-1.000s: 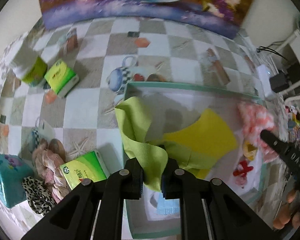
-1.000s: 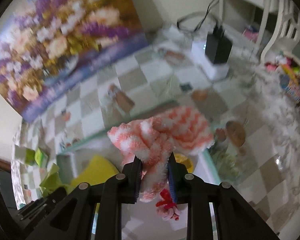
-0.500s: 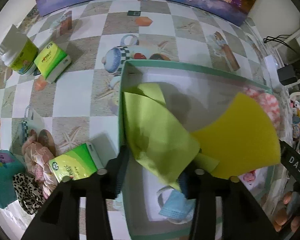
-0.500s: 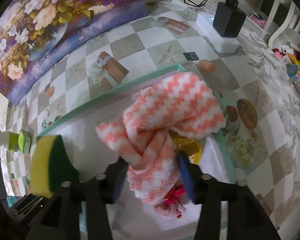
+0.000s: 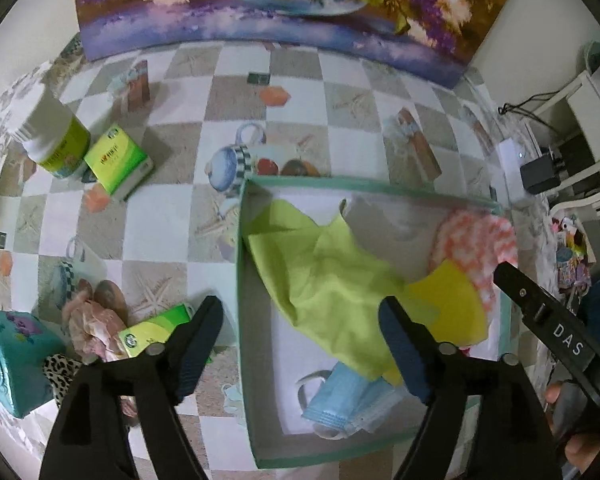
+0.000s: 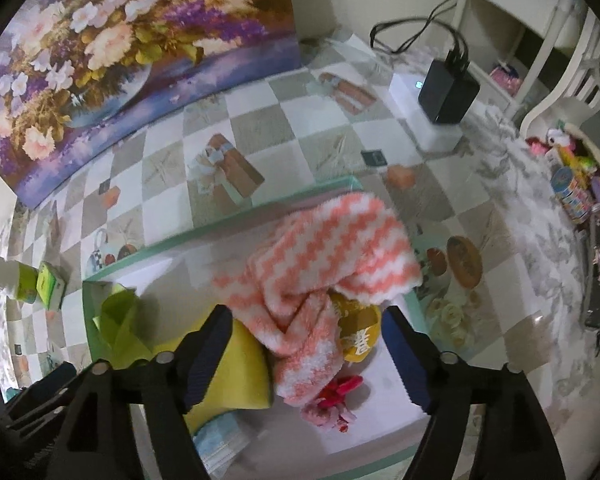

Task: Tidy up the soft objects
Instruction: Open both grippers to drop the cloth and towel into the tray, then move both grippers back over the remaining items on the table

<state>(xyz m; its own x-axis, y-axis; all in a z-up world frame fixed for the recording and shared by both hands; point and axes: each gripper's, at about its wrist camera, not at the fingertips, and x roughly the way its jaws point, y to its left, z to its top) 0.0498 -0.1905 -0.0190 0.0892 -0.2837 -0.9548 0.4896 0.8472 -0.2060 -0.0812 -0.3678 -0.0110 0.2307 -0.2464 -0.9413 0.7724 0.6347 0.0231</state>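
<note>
A green-rimmed box (image 5: 244,320) holds a lime-green cloth (image 5: 324,280), a yellow sponge (image 5: 452,304), a pink-and-white fluffy cloth (image 5: 476,244) and a blue face mask (image 5: 340,400). My left gripper (image 5: 300,344) is open and empty above the box's near left part. My right gripper (image 6: 308,352) is open and empty just above the fluffy cloth (image 6: 332,256), which lies in the box (image 6: 140,256) over a yellow item (image 6: 356,332) and beside the sponge (image 6: 236,376). The lime cloth (image 6: 116,320) lies at the box's left end.
On the checked tablecloth left of the box are two green tissue packs (image 5: 118,164) (image 5: 156,332), a white bottle (image 5: 54,144), a teal box (image 5: 8,356), a pink cloth (image 5: 92,328) and a leopard-print cloth (image 5: 60,372). A charger and cable (image 6: 448,88) lie at the far right.
Both grippers opened wide. The left let go of the lime-green cloth and the right let go of the fluffy cloth; both cloths now lie in the box. The sponge settled.
</note>
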